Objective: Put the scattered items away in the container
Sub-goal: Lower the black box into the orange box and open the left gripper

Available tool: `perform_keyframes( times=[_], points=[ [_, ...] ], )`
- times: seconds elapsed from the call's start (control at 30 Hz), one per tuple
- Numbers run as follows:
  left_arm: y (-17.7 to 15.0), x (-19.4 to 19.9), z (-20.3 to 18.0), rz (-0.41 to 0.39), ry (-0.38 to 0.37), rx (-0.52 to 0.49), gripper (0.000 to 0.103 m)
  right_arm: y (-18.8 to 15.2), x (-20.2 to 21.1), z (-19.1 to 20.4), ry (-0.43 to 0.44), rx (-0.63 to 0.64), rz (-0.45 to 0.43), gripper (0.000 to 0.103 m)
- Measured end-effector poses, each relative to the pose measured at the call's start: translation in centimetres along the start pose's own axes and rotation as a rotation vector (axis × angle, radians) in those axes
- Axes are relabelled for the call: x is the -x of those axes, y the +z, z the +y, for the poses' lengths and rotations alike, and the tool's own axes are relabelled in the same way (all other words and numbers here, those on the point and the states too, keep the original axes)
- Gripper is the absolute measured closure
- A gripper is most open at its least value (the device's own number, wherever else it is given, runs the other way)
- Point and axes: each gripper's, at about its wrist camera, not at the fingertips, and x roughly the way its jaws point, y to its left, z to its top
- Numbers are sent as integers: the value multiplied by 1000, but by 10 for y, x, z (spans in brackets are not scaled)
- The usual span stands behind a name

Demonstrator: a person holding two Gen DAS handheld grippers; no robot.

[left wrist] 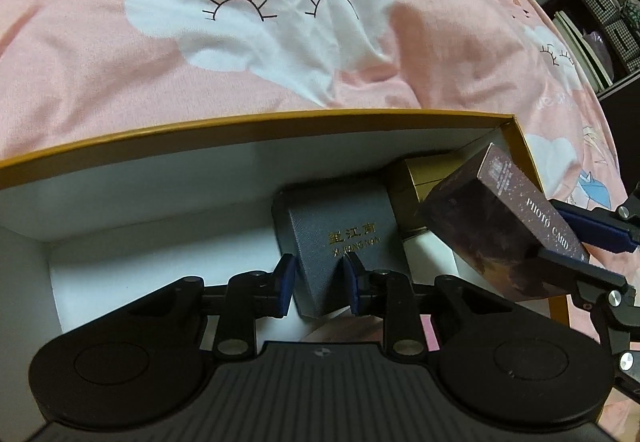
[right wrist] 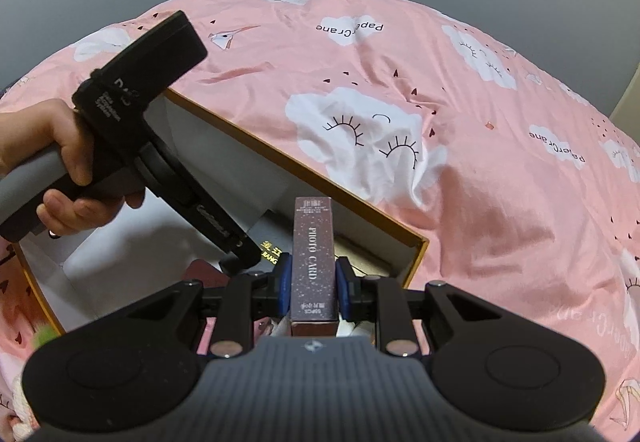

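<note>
Evidently rigid: photo card box (right wrist: 312, 262) clamped in right gripper (right wrist: 312, 288) by long sides, light cardboard.
Left gripper (left wrist: 318, 284): pinching grey case (left wrist: 344, 242), corner grip, may pivot.

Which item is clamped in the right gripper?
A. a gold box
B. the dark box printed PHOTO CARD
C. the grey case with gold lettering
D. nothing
B: in the right wrist view the right gripper has its blue pads pressed on both sides of the PHOTO CARD box.
</note>
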Motion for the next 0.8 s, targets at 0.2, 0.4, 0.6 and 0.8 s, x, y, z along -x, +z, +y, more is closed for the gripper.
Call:
perform_keyframes(
  times=[0.2, 0.4, 0.6, 0.8],
  points=[
    [-2, 22, 8, -53, 10, 1, 73, 1, 0, 2, 12, 34, -13, 78],
    [-6, 62, 21, -110, 51, 20, 73, 6, 1, 25, 49, 192, -50, 78],
    [-14, 77, 28, -134, 57, 41, 73, 7, -16, 61, 40, 511, -98, 78],
    [-14, 69, 32, -138, 58, 52, 73, 1, -39, 75, 44, 778, -98, 78]
  ],
)
